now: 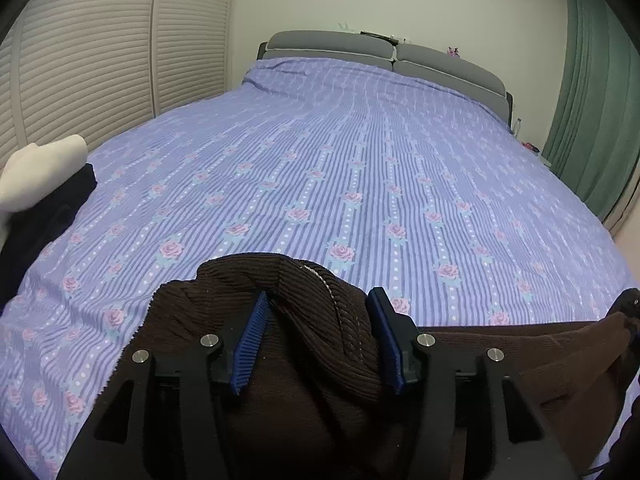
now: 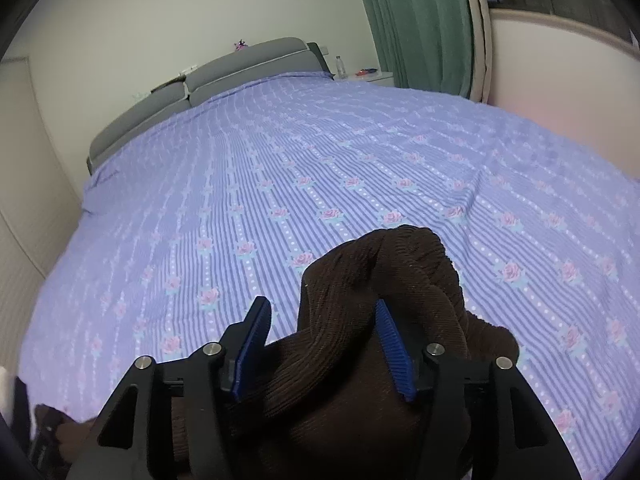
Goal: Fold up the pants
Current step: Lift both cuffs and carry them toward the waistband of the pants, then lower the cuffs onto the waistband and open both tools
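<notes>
Two grippers stand over brown corduroy pants [image 1: 320, 320] at the near edge of a bed. The left gripper [image 1: 320, 300] is spread, a bunched ridge of the cloth lying between its blue ribbed pads [image 1: 250, 344], loose rather than pinched; more of the pants runs off toward 3 o'clock. The right gripper [image 2: 320, 308] is likewise spread, its right pad against a hump of the same corduroy [image 2: 380, 280], its left pad clear of it. Beyond lies a lilac striped bedspread with roses [image 1: 320, 140]. At 9 o'clock in the left view sit a dark garment [image 1: 48, 216] and a white one [image 1: 40, 172]. Farthest are a grey padded headboard [image 1: 360, 50] and green curtains [image 1: 592, 100]. No writing is readable.
</notes>
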The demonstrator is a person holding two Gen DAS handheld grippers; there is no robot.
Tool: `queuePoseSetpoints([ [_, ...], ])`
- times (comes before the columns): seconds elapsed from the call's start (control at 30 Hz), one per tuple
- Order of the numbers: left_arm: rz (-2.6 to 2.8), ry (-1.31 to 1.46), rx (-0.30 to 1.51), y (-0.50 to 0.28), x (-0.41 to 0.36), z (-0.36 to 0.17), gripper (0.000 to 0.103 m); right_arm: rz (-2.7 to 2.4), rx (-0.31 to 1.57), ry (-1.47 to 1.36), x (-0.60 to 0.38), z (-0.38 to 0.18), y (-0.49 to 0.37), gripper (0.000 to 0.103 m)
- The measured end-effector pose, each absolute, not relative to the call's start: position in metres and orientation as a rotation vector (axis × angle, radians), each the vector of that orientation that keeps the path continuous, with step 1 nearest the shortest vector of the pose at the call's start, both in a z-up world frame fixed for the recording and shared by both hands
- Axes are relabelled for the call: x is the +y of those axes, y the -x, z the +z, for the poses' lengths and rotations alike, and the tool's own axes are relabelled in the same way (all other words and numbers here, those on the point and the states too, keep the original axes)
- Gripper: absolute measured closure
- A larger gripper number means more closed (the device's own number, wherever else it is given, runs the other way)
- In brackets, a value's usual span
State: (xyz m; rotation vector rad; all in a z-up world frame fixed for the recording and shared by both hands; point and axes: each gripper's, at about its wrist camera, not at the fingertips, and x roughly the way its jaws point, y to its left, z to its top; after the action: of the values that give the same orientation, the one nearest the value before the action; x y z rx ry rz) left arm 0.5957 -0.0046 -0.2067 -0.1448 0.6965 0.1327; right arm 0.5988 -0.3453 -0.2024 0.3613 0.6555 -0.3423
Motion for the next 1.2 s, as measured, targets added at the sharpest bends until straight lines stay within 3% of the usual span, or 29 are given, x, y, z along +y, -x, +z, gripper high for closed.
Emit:
queuePoseSetpoints([
  [0.1,0.13,0.138,0.687,-0.583,-0.004,-0.196,0.043,-0.347,0.631,-0.378,-0.347,-0.19,-0.586,0.036],
  [0.17,0.146,0.125,0.67,-0.574,-0.003,-0.188,0.027,-0.359,0.611,-0.369,-0.348,-0.179,-0.577,0.024],
  [0.2,0.149,0.12,0.653,-0.569,-0.003,-0.183,0.026,-0.367,0.595,-0.36,-0.348,-0.171,-0.57,0.023],
  [0.43,0.151,0.117,0.625,-0.533,0.003,-0.161,0.025,-0.411,0.533,-0.277,-0.363,-0.133,-0.522,0.019],
  [0.67,0.124,0.081,0.636,-0.5,-0.02,-0.166,0.025,-0.414,0.543,-0.141,-0.39,-0.134,-0.485,0.015],
  [1.07,0.063,0.095,0.699,-0.499,-0.094,-0.192,0.025,-0.114,0.691,-0.155,-0.429,-0.181,-0.522,0.017],
  [1.13,0.056,0.093,0.693,-0.501,-0.106,-0.192,0.025,-0.068,0.716,-0.136,-0.431,-0.188,-0.536,0.023],
  [1.2,0.047,0.097,0.69,-0.504,-0.115,-0.192,0.025,-0.028,0.746,-0.159,-0.439,-0.196,-0.549,0.036],
])
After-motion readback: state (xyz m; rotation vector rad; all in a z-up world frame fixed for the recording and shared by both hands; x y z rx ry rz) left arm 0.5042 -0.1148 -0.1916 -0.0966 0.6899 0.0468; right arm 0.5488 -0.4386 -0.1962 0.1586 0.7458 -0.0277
